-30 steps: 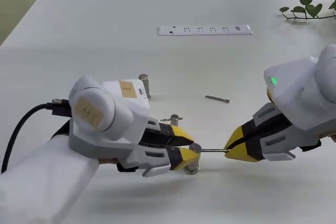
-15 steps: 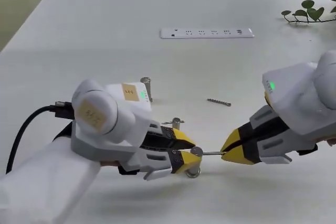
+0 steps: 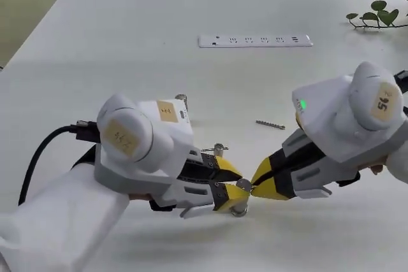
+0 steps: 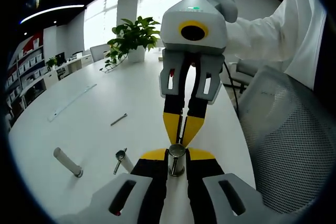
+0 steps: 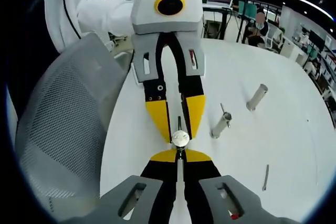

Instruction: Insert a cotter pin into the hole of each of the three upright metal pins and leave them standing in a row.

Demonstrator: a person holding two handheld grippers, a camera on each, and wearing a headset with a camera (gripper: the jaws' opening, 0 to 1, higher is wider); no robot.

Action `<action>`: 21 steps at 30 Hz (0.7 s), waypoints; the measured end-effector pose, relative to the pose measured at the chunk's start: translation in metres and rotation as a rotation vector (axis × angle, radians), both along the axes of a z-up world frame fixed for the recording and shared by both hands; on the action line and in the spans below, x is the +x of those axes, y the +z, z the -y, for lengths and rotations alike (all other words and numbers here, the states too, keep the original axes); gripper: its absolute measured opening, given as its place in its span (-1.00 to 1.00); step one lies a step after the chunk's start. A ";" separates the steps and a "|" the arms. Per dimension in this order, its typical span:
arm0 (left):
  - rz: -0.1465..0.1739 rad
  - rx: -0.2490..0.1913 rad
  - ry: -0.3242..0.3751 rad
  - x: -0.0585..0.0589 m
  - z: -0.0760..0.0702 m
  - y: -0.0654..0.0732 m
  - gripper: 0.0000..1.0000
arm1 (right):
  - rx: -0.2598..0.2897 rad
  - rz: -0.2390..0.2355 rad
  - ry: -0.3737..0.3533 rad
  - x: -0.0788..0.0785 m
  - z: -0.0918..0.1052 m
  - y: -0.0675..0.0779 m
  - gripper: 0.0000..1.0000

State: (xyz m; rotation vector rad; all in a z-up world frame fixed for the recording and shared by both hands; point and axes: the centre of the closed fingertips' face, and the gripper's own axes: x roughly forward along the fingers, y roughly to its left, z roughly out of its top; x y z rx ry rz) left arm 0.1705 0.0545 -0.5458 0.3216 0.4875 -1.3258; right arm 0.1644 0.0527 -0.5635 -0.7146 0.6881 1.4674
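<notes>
My left gripper (image 3: 239, 184) is shut on an upright metal pin (image 3: 240, 198) that stands on the white table; its own view has the pin (image 4: 176, 160) between the jaws (image 4: 176, 153). My right gripper (image 3: 256, 185) is shut on a cotter pin, tips right against the metal pin (image 5: 180, 138). The cotter pin's thin end (image 5: 179, 123) pokes out past the pin on the far side. A second metal pin (image 3: 218, 150) with a cotter pin through it stands just behind. A third, bare pin (image 3: 183, 101) stands farther back left.
A loose cotter pin (image 3: 270, 124) lies on the table to the right of the pins. A white power strip (image 3: 255, 41) lies across the far middle, and a leafy plant (image 3: 376, 14) sits at the far right corner. A mesh chair (image 5: 63, 129) stands beside the table edge.
My right gripper has moved left up to the held pin, and the stretch of cotter pin that showed between the two grippers has slid into the pin. The left gripper kept its hold.
</notes>
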 end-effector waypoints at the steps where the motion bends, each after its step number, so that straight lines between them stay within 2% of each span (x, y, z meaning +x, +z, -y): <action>1: 0.002 0.001 -0.001 0.000 0.000 0.000 -0.80 | 0.002 -0.007 -0.001 0.000 0.000 0.000 -1.00; 7: 0.002 0.002 0.000 0.000 0.000 0.000 -0.80 | 0.018 -0.002 -0.016 0.002 0.001 0.001 -1.00; 12: 0.002 0.005 -0.001 0.000 -0.001 -0.001 -0.80 | 0.001 -0.006 -0.031 0.002 0.008 -0.002 -0.87; 15: 0.004 0.007 -0.002 0.000 0.000 -0.001 -0.80 | 0.014 -0.013 -0.050 0.003 0.011 0.001 -0.89; 21: 0.007 0.012 -0.001 0.000 0.000 -0.002 -0.80 | 0.019 -0.012 -0.042 0.001 0.010 0.004 -1.00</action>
